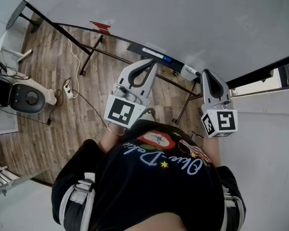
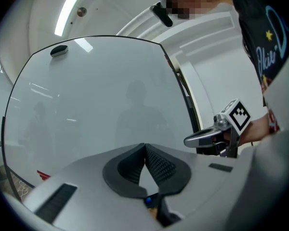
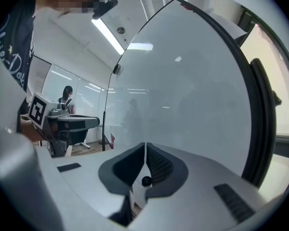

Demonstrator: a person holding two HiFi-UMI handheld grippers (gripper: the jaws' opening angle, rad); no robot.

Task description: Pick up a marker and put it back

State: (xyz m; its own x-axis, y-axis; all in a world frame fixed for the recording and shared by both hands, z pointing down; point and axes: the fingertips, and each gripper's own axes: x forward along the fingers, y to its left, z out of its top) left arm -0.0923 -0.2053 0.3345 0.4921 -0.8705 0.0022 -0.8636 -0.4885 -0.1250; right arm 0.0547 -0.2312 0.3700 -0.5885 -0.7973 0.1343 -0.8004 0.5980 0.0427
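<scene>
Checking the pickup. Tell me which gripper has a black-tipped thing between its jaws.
The right gripper: what looks like a black-capped marker sits low between its jaws. On the left gripper the jaws meet at the tips with no such thing.

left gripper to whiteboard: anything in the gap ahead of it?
Bare. In the left gripper view, the left gripper, jaws shut and empty, faces the whiteboard with nothing between.
</scene>
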